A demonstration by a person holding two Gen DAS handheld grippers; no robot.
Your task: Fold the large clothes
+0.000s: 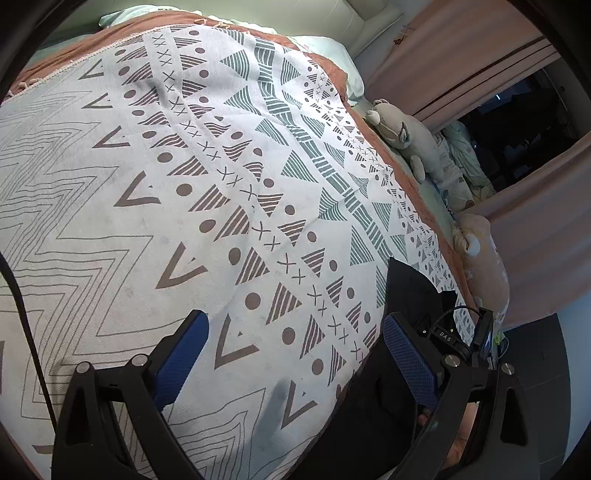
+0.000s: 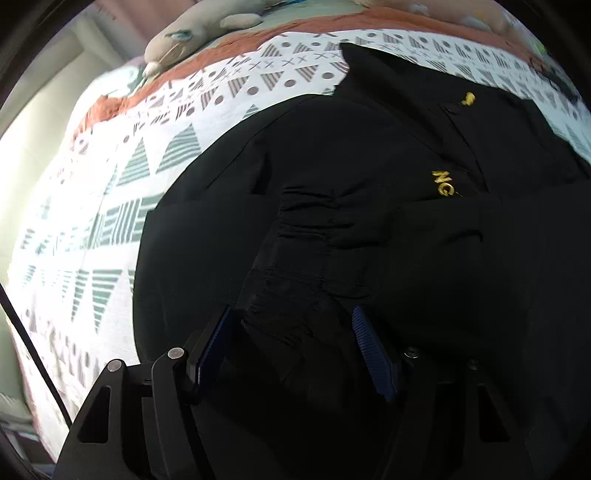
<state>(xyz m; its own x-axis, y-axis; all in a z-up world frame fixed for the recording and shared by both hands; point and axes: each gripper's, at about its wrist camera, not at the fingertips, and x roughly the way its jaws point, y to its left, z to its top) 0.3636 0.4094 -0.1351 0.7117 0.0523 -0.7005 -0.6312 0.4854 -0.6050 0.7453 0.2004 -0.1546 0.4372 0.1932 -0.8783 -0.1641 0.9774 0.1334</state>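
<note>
A large black garment (image 2: 369, 221) with gold embroidered letters lies spread on a patterned white bed cover (image 2: 110, 206). A folded sleeve part lies across its middle. My right gripper (image 2: 291, 332) is open just above the garment's near part, blue pads on either side of a bunched fold. In the left wrist view only a corner of the black garment (image 1: 406, 295) shows at lower right. My left gripper (image 1: 291, 343) is open and empty over the bed cover (image 1: 184, 184), to the left of the garment.
A grey plush toy (image 1: 402, 129) and a cream plush toy (image 1: 480, 240) lie along the bed's far side by pink curtains (image 1: 480, 55). Pillows (image 1: 332, 55) lie at the head. A black cable (image 1: 22, 295) hangs at left. The grey plush also shows in the right wrist view (image 2: 192, 33).
</note>
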